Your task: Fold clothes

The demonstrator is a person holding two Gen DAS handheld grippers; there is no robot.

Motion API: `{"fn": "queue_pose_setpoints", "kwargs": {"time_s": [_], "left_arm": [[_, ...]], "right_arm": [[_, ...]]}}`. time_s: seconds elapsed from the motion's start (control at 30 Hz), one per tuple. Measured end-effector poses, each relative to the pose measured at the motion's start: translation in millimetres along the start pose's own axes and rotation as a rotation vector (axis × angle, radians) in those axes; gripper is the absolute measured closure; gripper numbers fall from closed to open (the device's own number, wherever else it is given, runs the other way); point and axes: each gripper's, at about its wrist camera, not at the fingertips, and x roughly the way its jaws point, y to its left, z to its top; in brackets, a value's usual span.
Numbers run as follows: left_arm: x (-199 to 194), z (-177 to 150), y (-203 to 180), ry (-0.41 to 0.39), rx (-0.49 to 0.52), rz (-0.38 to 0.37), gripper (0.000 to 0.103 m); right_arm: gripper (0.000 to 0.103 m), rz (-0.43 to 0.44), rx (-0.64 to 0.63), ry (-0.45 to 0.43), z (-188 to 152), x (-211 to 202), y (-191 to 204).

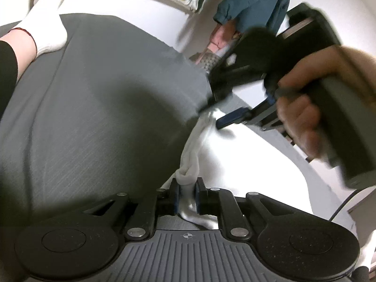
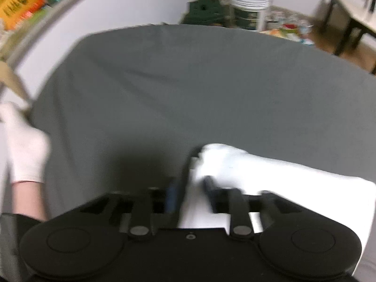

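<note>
Left gripper (image 1: 186, 198) pinches bunched white garment (image 1: 190, 164); right gripper (image 2: 191, 196) grips the other end, blurred. Stretched over grey sheet (image 1: 94, 108). No fold yet; all remains.

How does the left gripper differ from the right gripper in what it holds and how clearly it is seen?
The left gripper is sharp in its own view and shut on a bunched end of the white garment; the right gripper is blurred in its view.
The left gripper pinches a thin twisted part; the right gripper's fingers stand wider, around a broader white fold.
Both hold white cloth over the grey sheet.
</note>
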Motion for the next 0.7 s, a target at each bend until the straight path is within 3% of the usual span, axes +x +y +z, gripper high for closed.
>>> {"fn": "queue_pose_setpoints", "kwargs": {"time_s": [0.07,0.13,0.23,0.33,0.43,0.5,0.6,0.7], "left_arm": [[1.0,0.9,-0.4,-0.006,0.000,0.026,0.071],[4.2,2.9,1.2,-0.007,-0.025,0.055,0.045],[5.6,6.9,2.1,-0.020,-0.059,0.085,0.043],[-11.1,14.2,-6.1,-0.120,-0.032,0.090,0.043],[-21.7,21.7,-16.4,-0.230,0.002,0.019,0.030],[-21.7,26.8,-24.0,-0.244,0.041,-0.087,0.029],[-7.3,29.1,-32.2,-0.191,0.051,-0.238,0.029],[14.6,24.7,-40.6,-0.123,0.077,-0.263,0.029]], "right_arm": [[0.064,0.061,-0.018,-0.031,-1.4,-17.3,-10.3],[0.059,0.107,-0.047,-0.078,-5.8,-40.4,-22.6],[0.051,0.146,-0.101,-0.176,-23.4,-78.2,-49.5],[0.051,0.103,-0.209,-0.274,-55.9,-103.8,-79.0],[0.051,0.030,-0.298,-0.314,-95.8,-110.2,-104.7],[0.051,0.007,-0.321,-0.333,-123.9,-110.5,-119.6],[0.051,0.001,-0.317,-0.405,-153.1,-113.9,-122.3],[0.051,-0.012,-0.328,-0.459,-167.4,-106.1,-119.6]]}}
